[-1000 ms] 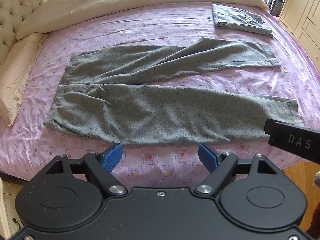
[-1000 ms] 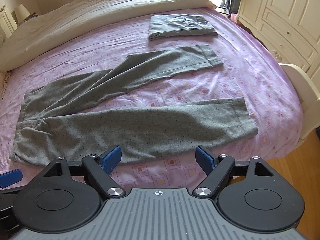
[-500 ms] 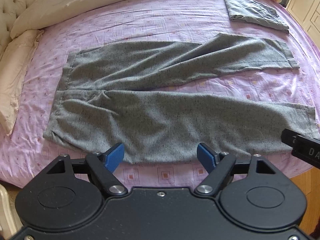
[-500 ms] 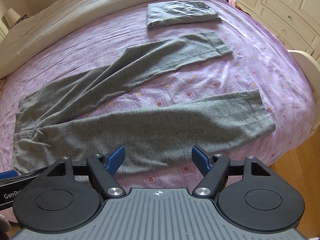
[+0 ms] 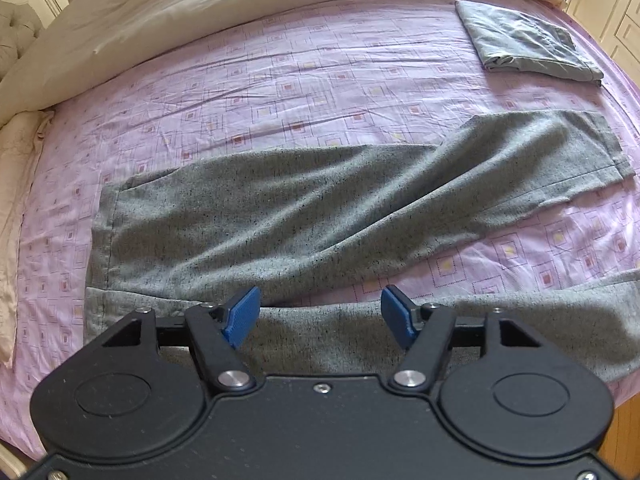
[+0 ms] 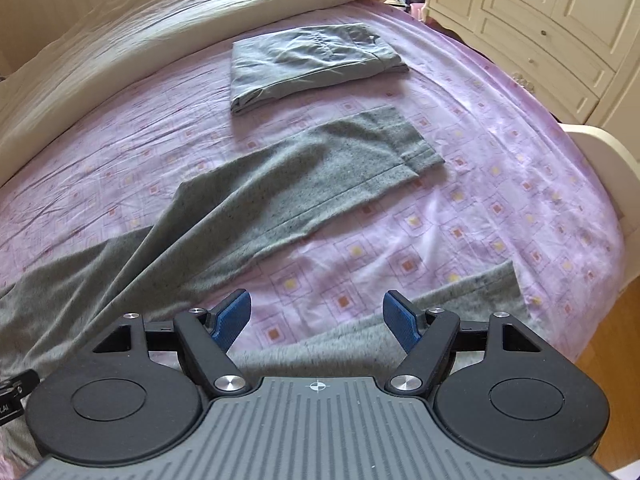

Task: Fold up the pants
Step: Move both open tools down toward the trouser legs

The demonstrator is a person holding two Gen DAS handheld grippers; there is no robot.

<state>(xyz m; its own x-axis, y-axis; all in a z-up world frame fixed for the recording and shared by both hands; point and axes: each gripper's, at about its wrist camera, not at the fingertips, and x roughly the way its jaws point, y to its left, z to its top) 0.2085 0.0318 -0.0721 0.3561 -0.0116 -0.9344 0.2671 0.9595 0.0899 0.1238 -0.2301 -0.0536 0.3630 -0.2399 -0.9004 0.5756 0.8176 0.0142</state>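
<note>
Grey speckled pants (image 5: 280,216) lie spread flat on the purple patterned bed sheet (image 5: 320,80), waist to the left, legs apart to the right. My left gripper (image 5: 320,312) is open and empty, low over the near leg close to the crotch. My right gripper (image 6: 316,318) is open and empty, over the near leg (image 6: 472,296) close to its hem. The far leg (image 6: 320,184) runs diagonally ahead of it. The near leg is partly hidden under both grippers.
A folded grey garment (image 6: 312,60) lies at the far right of the bed (image 5: 524,44). A cream duvet (image 5: 200,20) covers the far side, a pillow (image 5: 12,208) at left. Cream drawers (image 6: 552,32) and the footboard (image 6: 600,152) stand right.
Both grippers have moved forward and down over the near leg of the pants. They stay open. The pants have not moved.
</note>
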